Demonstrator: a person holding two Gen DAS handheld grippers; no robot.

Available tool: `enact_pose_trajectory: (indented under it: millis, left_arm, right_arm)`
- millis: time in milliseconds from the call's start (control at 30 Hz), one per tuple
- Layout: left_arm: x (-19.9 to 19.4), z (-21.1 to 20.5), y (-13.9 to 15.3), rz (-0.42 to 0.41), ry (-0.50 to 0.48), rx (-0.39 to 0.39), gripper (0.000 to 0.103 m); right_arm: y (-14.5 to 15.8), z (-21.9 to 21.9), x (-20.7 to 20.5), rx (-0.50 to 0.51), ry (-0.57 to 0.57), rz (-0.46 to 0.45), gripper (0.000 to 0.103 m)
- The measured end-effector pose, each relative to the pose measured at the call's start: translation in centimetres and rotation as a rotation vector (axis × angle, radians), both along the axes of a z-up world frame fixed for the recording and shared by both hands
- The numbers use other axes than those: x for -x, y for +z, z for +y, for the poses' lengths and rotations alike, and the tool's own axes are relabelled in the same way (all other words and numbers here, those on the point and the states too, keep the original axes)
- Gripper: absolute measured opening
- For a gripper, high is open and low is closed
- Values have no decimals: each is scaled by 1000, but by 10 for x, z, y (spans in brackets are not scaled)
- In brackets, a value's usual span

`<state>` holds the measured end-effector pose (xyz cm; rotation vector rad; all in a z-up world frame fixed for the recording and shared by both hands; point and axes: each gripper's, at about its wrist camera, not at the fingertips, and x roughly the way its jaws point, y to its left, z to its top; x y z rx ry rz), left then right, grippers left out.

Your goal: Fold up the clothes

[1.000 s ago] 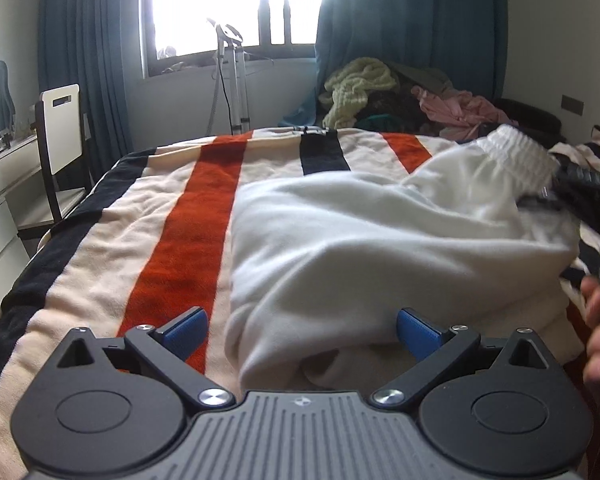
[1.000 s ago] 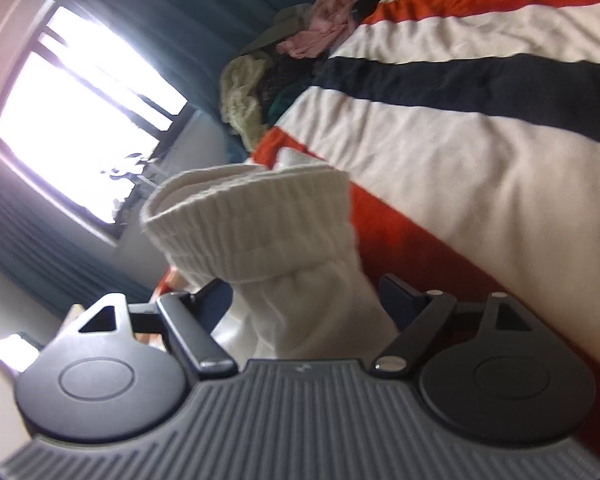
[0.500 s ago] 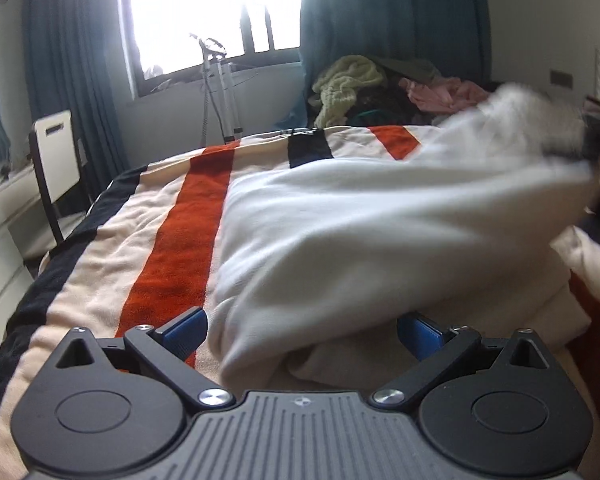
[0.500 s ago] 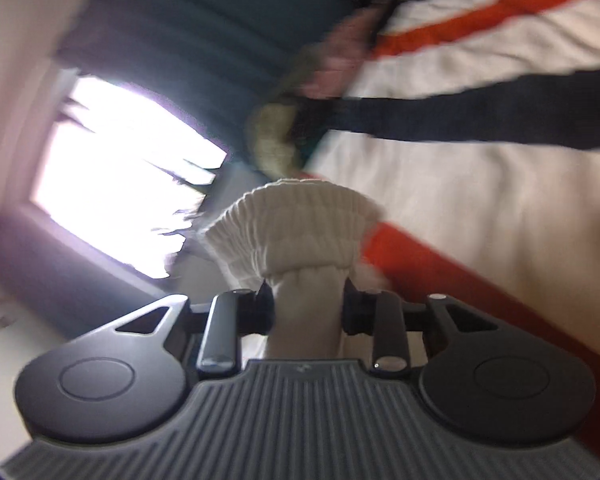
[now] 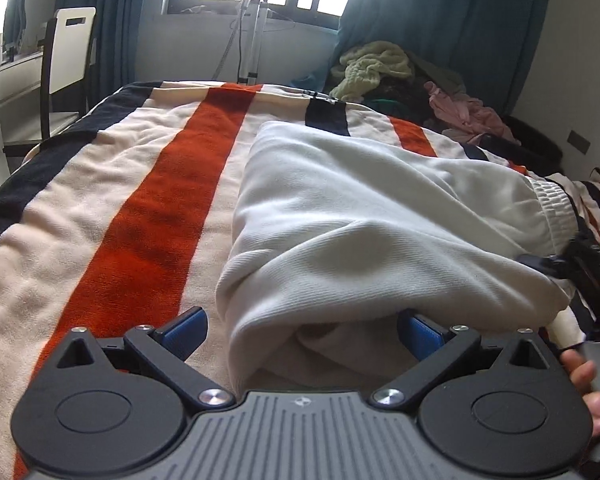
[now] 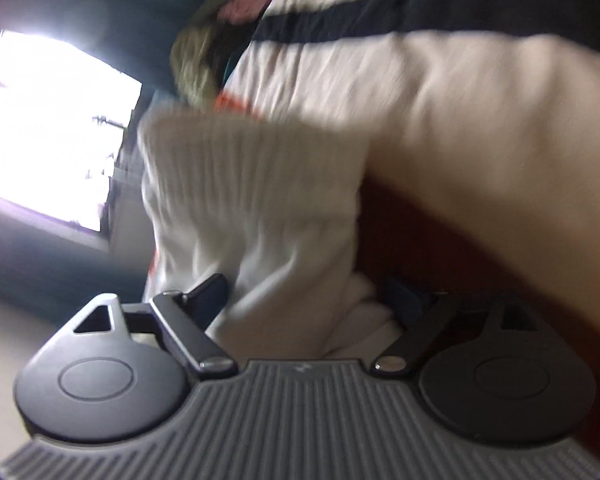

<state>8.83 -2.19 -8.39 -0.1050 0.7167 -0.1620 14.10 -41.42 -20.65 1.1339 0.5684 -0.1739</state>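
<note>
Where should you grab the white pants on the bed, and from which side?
Best guess: take the white pants by the ribbed waistband. It is thick, bunched and lies at the garment's right end, so it gives firm cloth to pinch. Come from that end with the right hand-held gripper, whose jaws have just opened and stand either side of the cloth just below it.

The white garment [image 5: 380,216] is seen to be soft knitted cloth, matt, finely ribbed along its near fold, with a coarser ribbed elastic band [image 6: 252,168] at its end. The striped blanket [image 5: 112,208] beneath it is made of fuzzy, towel-like cloth, matt and slightly rough. The left gripper [image 5: 302,330] is built of matt black plastic with shiny metal pivot screws, a grooved grey plate and smooth blue pads [image 5: 184,326]. The far curtains [image 5: 452,24] are of dull teal cloth.
</note>
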Motion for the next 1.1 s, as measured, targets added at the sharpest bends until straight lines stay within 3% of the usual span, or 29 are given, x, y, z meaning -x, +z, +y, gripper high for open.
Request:
enact_pose_trajectory:
  millis: [67, 233, 467, 567, 600, 633, 700, 800, 900, 1100]
  left_arm:
    - [-1, 2, -1, 9, 12, 13, 102]
    - [-4, 19, 3, 52, 6, 84, 102]
    - [-10, 62, 11, 107, 55, 389, 103]
    - [-21, 83, 5, 139, 128, 526, 103]
    - [-25, 90, 2, 149, 157, 566, 103]
    - [-29, 96, -2, 157, 183, 606, 103]
    - [-40, 105, -11, 174, 223, 669, 103]
    - [-58, 106, -26, 214, 251, 720, 103]
    - [-76, 100, -44, 264, 232, 777, 103]
    - [-99, 78, -54, 288, 143, 736, 103]
  right_arm:
    - [1, 6, -7, 52, 25, 9, 92]
    - [1, 6, -8, 27, 51, -9, 92]
    - [16, 11, -5, -37, 117, -207, 92]
    - [14, 13, -7, -23, 110, -166, 91]
    - [10, 11, -8, -37, 96, -146, 86]
    - [8, 10, -7, -42, 79, -120, 74]
    - [7, 8, -3, -49, 57, -94, 65]
    - [12, 12, 0, -4, 48, -83, 51]
    - [17, 17, 4, 40, 49, -83, 47]
    - [16, 17, 11, 44, 46, -86, 46]
